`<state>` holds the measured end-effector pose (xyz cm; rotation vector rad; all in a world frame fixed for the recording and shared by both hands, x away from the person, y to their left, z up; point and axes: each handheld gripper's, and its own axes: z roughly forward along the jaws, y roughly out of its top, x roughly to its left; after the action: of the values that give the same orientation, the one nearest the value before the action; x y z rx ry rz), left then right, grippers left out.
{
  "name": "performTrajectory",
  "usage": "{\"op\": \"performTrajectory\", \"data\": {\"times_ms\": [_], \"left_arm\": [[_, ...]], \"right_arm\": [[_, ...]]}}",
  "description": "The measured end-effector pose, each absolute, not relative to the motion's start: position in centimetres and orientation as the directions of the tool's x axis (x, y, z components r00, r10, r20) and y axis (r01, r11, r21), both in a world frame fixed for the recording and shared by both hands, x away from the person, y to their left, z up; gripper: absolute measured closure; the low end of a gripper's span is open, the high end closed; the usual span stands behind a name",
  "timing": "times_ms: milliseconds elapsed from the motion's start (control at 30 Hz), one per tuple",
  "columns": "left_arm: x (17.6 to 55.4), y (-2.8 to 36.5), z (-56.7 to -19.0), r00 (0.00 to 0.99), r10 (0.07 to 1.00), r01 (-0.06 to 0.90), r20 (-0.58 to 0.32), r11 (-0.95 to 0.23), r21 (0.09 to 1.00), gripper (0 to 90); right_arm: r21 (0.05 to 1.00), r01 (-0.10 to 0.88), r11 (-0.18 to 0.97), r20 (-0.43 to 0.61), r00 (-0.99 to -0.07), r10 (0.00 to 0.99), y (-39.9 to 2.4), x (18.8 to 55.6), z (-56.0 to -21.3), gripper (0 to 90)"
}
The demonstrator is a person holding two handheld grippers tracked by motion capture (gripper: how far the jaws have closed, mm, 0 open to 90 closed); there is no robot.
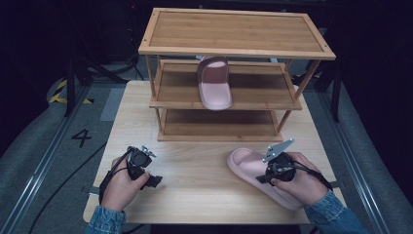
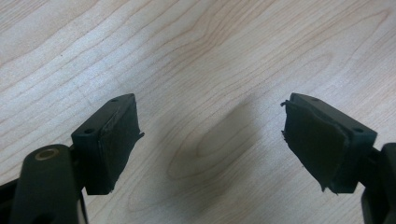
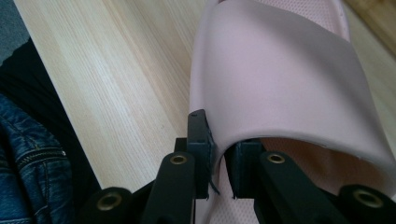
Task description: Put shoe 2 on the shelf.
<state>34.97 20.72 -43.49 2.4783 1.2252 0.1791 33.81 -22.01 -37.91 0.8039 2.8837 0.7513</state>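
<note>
One pink slipper (image 1: 215, 84) is already sitting on the shoe rack (image 1: 229, 102), middle shelf. Right gripper (image 3: 218, 154) is clamping the second slipper's (image 1: 253, 168) strap edge at the table's (image 1: 195, 170) near right; shelving it remains. Left gripper (image 2: 210, 140) is resting spread, empty.

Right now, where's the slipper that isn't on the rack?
High view: the loose pink slipper lies on the table's right side, in front of the wooden rack, its strap clamped by the right gripper.
</note>
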Motion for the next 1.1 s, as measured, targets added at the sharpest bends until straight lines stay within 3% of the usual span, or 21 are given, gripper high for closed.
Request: {"op": "performTrajectory", "data": {"times_ms": [1100], "left_arm": [[35.0,21.0,-43.5,0.616,0.785,0.745,-0.066,-0.553,0.373,19.2]], "right_arm": [[0.52,0.376,0.767,-0.049,-0.883,0.466,-20.2,36.2,-24.0,80.9]]}}
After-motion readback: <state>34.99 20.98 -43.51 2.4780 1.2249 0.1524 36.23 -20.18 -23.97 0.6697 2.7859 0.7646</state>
